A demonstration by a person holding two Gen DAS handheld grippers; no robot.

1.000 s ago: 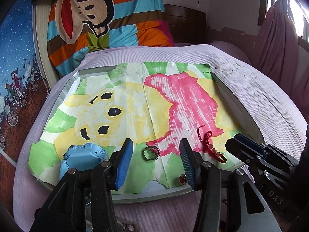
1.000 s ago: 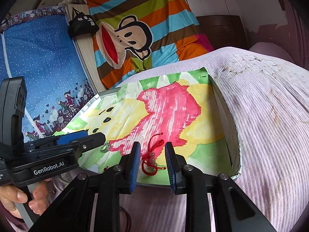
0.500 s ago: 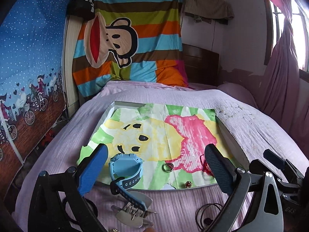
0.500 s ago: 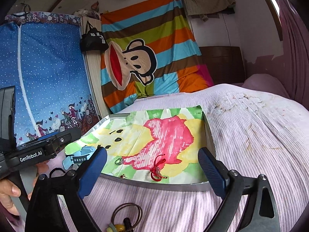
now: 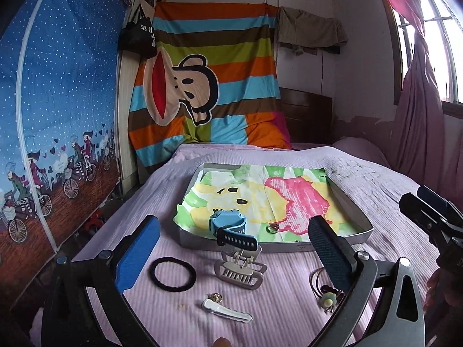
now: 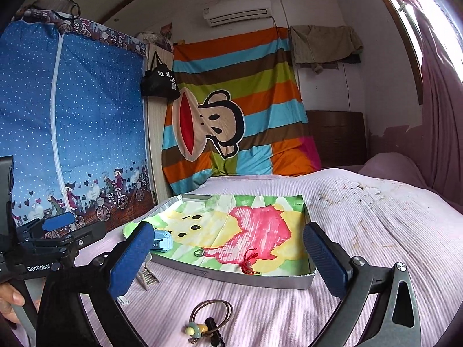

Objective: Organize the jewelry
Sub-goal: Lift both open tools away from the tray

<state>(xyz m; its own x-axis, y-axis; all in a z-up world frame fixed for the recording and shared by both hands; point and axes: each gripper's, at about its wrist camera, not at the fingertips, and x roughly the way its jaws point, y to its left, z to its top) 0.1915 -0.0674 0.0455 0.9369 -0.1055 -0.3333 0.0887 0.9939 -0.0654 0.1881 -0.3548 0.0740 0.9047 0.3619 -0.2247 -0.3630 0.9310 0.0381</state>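
A shallow metal tray (image 5: pixel 292 247) lined with a painted paper sits on the pink bedspread. In it lie a blue watch (image 5: pixel 230 224), a ring (image 5: pixel 272 228) and a red cord bracelet (image 6: pixel 249 263). The tray also shows in the right wrist view (image 6: pixel 240 279). On the bed in front of the tray lie a black hair tie (image 5: pixel 172 270), a metal hair claw (image 5: pixel 240 269), a white hair clip (image 5: pixel 227 310) and hair ties with charms (image 6: pixel 207 322). My left gripper (image 5: pixel 231 251) and my right gripper (image 6: pixel 228 256) are both wide open and empty, held back above the bed.
A small gold piece (image 5: pixel 216 297) lies by the white clip. A striped monkey blanket (image 5: pixel 208 98) hangs behind the bed. A blue fabric wardrobe (image 5: pixel 55 121) stands at the left and a pink curtain (image 5: pixel 419 110) at the right.
Both grippers have opened wide and pulled back and up from the tray. The watch, ring and red bracelet stay in the tray, and the items on the bed have come into view.
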